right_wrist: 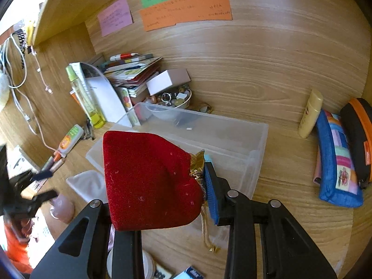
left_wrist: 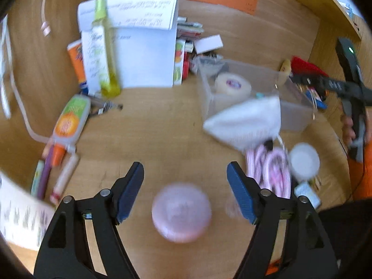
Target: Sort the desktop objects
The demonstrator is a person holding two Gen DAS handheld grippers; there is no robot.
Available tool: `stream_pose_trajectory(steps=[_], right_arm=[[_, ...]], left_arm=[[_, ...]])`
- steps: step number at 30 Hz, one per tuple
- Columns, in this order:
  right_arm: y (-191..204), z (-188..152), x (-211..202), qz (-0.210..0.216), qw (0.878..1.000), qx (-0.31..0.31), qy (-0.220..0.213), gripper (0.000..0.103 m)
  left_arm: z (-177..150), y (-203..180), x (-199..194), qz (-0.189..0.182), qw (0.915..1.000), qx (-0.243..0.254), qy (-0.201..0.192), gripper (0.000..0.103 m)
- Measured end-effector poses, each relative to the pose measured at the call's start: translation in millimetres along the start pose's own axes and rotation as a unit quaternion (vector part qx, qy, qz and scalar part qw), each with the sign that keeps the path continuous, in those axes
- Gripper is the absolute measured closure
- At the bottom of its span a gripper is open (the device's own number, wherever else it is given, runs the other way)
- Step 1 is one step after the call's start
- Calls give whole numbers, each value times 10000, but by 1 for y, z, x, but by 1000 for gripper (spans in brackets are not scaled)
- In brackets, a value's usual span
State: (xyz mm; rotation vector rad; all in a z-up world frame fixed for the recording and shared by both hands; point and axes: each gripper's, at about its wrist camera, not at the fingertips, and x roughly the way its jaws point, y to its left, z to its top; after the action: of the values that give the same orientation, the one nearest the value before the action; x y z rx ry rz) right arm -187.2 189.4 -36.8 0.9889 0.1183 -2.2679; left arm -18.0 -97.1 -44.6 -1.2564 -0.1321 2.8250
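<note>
Right hand-held gripper (right_wrist: 162,181) is clamped on a red velvet drawstring pouch (right_wrist: 148,181) over a clear plastic storage bin (right_wrist: 232,139); the left hand-held gripper (left_wrist: 186,186) hangs open above a round pink lidded jar (left_wrist: 181,212).

The right jaws are nearly closed on the pouch's gathered, gold-trimmed neck, holding it just above the bin's near edge. The left jaws stand wide, touching nothing; the blurred jar sits on the wooden desk (left_wrist: 151,127) below the gap. Sorting looks early: the bin holds a roll of clear tape (left_wrist: 232,84), with a white cloth pouch (left_wrist: 246,121) draped over its rim. Left outside are a pink-striped coiled cable (left_wrist: 269,167), a small white round tin (left_wrist: 304,160), glue tubes, pens, a bottle and papers.
</note>
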Motion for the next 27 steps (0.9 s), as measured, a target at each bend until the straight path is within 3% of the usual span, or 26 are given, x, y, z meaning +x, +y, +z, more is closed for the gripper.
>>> stream_pose_trajectory(steps=[5,10,14,17,22,27], right_arm=[[-6,13,18,-40,9998,135,112,74],[-8,24,39,-106,9994,158,300,74],[-9,24,53,-279,9982,23,528,73],[-10,24,63,-401,9966,-93,710,72],[-10,25,82,-679,9918,-416,1004,72],[-6,24,96,-934,9853,-694,1252,72]], left_arm=[[-26,-1,14,236,9990,61,370,27],[-27,3,39,251,9978,-110,604,27],[-23,1,48,415,9979,-56,497,27],[-23,-1,49,578,9975,-13,406,40],[-17,10,53,589,9971,-296,372,41],[13,18,41,371,9980,-502,63,41]])
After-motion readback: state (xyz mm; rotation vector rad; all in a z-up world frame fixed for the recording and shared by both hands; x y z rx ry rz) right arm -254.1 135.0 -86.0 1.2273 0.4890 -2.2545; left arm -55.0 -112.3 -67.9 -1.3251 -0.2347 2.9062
